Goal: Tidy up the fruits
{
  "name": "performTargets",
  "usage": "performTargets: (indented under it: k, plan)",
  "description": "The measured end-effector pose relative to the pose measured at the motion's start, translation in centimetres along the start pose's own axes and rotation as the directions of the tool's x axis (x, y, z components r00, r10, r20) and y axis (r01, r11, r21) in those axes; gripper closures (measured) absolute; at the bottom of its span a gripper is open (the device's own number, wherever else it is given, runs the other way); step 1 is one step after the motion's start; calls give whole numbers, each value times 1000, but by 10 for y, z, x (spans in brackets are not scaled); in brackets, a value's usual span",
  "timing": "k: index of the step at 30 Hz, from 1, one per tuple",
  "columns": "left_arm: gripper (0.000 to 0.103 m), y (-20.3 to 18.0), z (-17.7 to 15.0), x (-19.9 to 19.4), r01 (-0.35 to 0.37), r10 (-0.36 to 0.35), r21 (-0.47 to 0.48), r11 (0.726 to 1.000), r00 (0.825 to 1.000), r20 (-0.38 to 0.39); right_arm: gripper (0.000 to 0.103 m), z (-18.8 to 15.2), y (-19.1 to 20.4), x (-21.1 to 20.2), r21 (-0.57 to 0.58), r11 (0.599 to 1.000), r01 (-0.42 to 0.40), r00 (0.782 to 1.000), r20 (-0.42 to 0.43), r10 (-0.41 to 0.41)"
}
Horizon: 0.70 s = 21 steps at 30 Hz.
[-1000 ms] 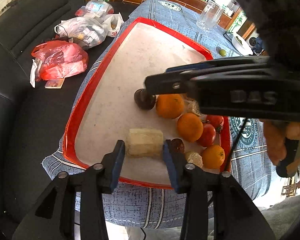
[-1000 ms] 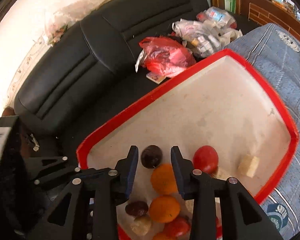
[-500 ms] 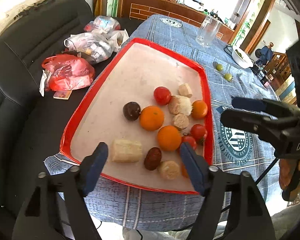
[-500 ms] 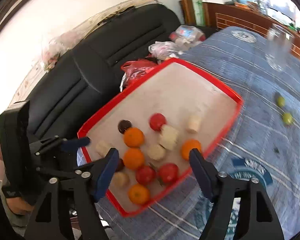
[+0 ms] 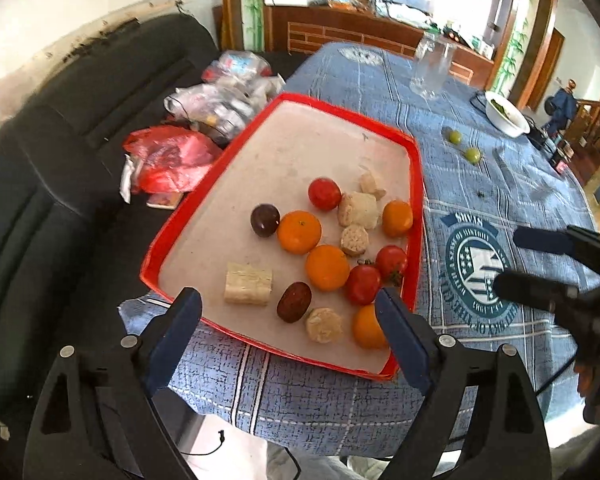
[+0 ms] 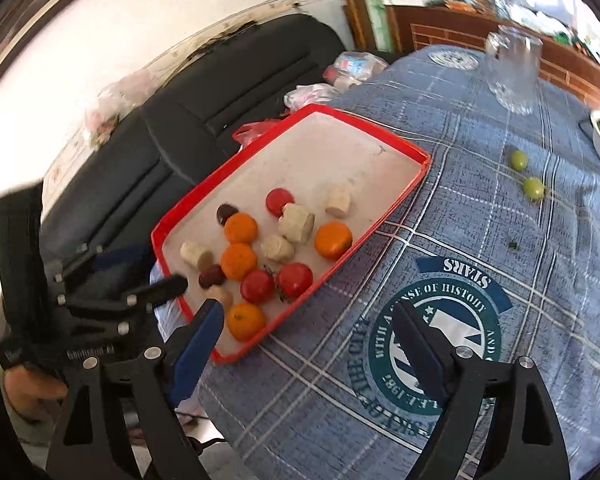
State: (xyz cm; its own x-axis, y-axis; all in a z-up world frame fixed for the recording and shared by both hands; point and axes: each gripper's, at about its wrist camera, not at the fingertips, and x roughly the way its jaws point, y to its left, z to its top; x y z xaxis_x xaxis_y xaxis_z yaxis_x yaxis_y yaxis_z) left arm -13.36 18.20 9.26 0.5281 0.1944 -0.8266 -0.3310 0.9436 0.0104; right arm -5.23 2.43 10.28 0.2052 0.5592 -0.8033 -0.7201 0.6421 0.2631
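Observation:
A red-rimmed tray [image 5: 300, 152] lies on the blue checked tablecloth [image 5: 500, 184]. It holds several oranges [image 5: 299, 231], red tomatoes [image 5: 324, 193], two dark plums [image 5: 265, 220] and pale cut chunks [image 5: 247, 283]. My left gripper [image 5: 286, 296] hovers over the tray's near edge, jaws still opening, nothing pressed between them. My right gripper [image 6: 308, 312] hangs over the tray's near corner [image 6: 236, 354] and the cloth, jaws also opening and empty. Two small green fruits [image 6: 533, 188] lie loose on the cloth.
A clear glass jar [image 5: 430, 68] and a white bowl [image 5: 506, 114] stand farther back on the table. A black sofa [image 5: 40, 200] to the left carries a red plastic bag [image 5: 172, 158] and clear bags [image 5: 220, 104]. The table edge runs just below the tray.
Both grippers have drawn back from the tray and spread wide. The left released the pale chunk and the right came off the dark plum; both now lie on the tray.

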Motion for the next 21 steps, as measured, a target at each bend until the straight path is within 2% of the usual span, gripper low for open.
performTargets:
  k: [3,6,14,17,21]
  plan:
    - [14,-2,-2,-11,-48,49,-33,998,998,41,15,-7,9,-8,-77,997,17,1000,7,-17]
    - [14,-6,-5,-17,-105,108,-50,993,993,46,13,-12,14,-14,-137,990,27,1000,12,-26]
    - [14,-13,-22,-25,-131,133,-114,985,991,3,13,-19,15,-28,-210,977,31,999,18,-28]
    - [14,-14,-27,-32,-109,112,-146,983,994,12,12,-19,15,-34,-221,975,35,999,28,-30]
    - [14,-21,-28,-36,-124,127,-120,985,992,13,12,-19,18,-41,-228,973,37,999,39,-29]
